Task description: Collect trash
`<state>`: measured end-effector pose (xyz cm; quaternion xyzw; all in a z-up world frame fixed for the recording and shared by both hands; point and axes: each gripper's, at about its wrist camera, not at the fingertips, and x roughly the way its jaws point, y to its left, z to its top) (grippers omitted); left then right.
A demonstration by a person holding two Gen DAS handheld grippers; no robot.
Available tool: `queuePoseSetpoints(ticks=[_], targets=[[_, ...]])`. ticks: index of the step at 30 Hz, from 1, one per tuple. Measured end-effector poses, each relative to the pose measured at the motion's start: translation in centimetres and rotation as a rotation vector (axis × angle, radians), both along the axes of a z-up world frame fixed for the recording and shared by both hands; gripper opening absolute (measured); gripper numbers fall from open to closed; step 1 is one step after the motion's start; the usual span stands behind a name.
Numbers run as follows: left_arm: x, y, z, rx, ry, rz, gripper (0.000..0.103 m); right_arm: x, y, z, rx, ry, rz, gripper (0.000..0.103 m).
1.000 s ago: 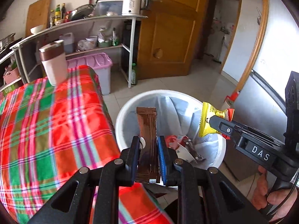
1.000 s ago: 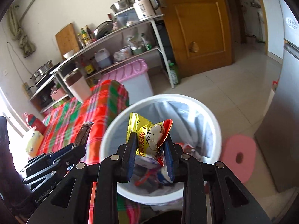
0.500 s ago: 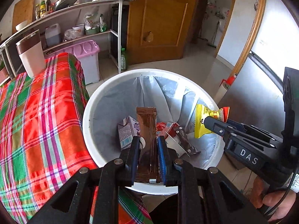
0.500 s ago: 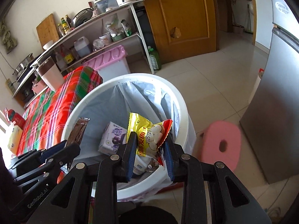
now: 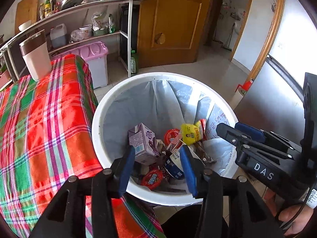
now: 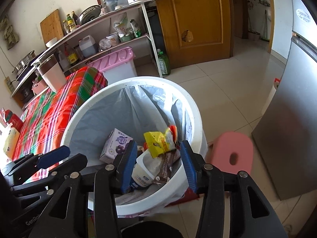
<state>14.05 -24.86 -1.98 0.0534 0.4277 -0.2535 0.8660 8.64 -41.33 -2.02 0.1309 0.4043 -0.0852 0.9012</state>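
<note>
Both wrappers have been let go since the earlier frames: the jaws of the left gripper (image 5: 157, 163) and the right gripper (image 6: 158, 161) have just been opening, and nothing is now held between either pair. The yellow packet (image 6: 159, 141) is seen lying on top of the trash inside the bin (image 5: 95, 130), next to a purple carton (image 5: 141, 141). The brown wrapper (image 6: 168, 163) appears to have dropped just below the packet, though it is partly hidden. Both grippers are held over the bin mouth, beside the plaid table (image 5: 45, 119). The drop step is judged complete. Next, both grippers would need to be lifted clear of the rim and turned back toward the table, where a cup (image 5: 35, 55) is visible but no further trash can be made out.
</note>
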Motion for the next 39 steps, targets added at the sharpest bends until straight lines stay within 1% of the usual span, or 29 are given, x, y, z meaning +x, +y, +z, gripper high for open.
queuePoseSetpoints(ticks=[4,10,13,15,18,22,28,31,34,37,39], targets=[[-0.5,0.7,0.7,-0.002,-0.028,0.016,0.053,-0.6,0.1,0.5,0.025,-0.023,0.002,0.046],[-1.9,2.0,1.9,-0.006,-0.091,0.040,0.059,-1.9,1.3,1.7,0.006,-0.064,0.008,0.046],[-2.8,2.6,2.3,-0.005,-0.124,0.051,0.060,-2.8,2.1,2.3,-0.015,-0.085,0.009,0.046],[-3.3,3.0,2.6,0.007,-0.148,0.064,0.060,-3.7,2.6,2.7,-0.034,-0.106,0.001,0.046],[-4.4,3.4,2.8,0.044,-0.203,0.091,0.060,-4.9,3.3,3.2,-0.044,-0.132,0.000,0.046],[-5.2,4.4,3.1,0.013,-0.197,0.093,0.060,-6.4,4.3,3.5,-0.073,-0.160,-0.011,0.046],[-7.1,5.5,4.1,-0.009,-0.239,0.102,0.060,-8.3,5.3,4.1,-0.077,-0.193,-0.016,0.046],[-7.5,6.1,4.3,-0.024,-0.238,0.114,0.061,-9.1,5.7,4.5,-0.090,-0.211,-0.034,0.046],[-7.8,6.4,4.4,-0.022,-0.236,0.125,0.061,-9.8,6.1,4.8,-0.095,-0.228,-0.041,0.046],[-8.6,6.4,4.4,-0.014,-0.256,0.133,0.061,-10.2,6.7,4.9,-0.106,-0.228,-0.047,0.046],[-8.9,6.4,4.3,-0.009,-0.255,0.135,0.065,-10.4,6.7,4.8,-0.089,-0.233,-0.046,0.046]])
